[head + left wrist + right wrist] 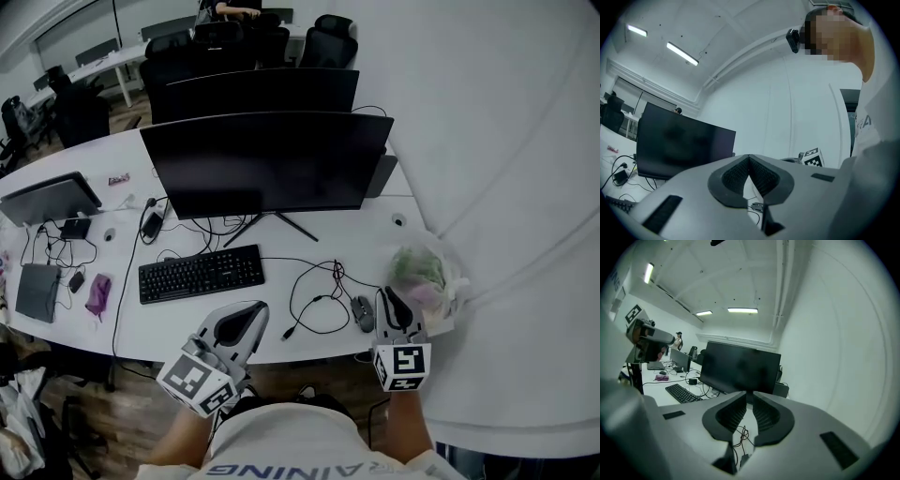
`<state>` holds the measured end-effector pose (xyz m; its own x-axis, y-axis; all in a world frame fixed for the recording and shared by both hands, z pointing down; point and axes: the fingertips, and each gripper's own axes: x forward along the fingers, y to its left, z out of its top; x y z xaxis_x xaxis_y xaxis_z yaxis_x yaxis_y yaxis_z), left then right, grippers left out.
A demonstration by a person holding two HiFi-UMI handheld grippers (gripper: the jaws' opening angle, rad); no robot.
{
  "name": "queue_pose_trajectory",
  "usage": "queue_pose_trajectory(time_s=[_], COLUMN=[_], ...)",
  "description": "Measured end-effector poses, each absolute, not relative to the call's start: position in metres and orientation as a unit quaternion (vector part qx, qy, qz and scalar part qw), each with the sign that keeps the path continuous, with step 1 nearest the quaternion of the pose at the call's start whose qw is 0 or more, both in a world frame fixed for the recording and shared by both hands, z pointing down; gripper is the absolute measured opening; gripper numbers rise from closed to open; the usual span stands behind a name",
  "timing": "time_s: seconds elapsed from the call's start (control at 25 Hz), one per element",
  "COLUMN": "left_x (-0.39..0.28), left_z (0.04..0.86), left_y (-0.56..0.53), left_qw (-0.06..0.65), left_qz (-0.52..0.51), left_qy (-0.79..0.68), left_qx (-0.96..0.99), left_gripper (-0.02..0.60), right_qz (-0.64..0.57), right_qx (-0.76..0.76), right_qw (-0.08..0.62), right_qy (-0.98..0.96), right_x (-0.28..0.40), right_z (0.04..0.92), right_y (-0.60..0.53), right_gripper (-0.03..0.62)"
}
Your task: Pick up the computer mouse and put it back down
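The dark computer mouse (362,312) lies on the white desk (178,323) near its front edge, its cable looping off to the left. My right gripper (388,294) hovers just to the right of the mouse and apart from it; in the right gripper view the right gripper (749,394) is shut but for a thin slit and holds nothing. My left gripper (257,309) hangs over the front edge, below the keyboard. The left gripper (749,157) has its tips touching, with nothing between them.
A large black monitor (267,164) stands at the middle of the desk, with a black keyboard (201,274) in front of it. Loose cables (314,302) coil left of the mouse. A clear plastic bag (424,274) sits at the right end, against the white wall (506,141).
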<state>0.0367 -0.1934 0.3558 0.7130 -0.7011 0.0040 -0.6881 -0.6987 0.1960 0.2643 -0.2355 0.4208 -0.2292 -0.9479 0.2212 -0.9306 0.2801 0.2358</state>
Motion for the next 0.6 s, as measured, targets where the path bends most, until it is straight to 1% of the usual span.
queue_pose_trajectory(time_s=[0.2, 0.48, 0.6], left_x=[0.03, 0.028, 0.031], left_z=[0.347, 0.338, 0.334], left_y=[-0.189, -0.185, -0.183], left_qw=[0.082, 0.072, 0.067], left_qz=[-0.044, -0.055, -0.059], left_qy=[-0.37, -0.356, -0.347], left_qx=[0.924, 0.93, 0.934], left_gripper=[0.005, 0.005, 0.005], right_qz=[-0.052, -0.086, -0.1], right_qx=[0.609, 0.622, 0.627], right_qw=[0.126, 0.073, 0.062], right_qy=[-0.781, -0.775, -0.77], right_x=[0.259, 0.256, 0.257], right_z=[0.378, 0.328, 0.315], right_y=[-0.217, -0.185, -0.174], right_gripper=[0.04, 0.035, 0.032])
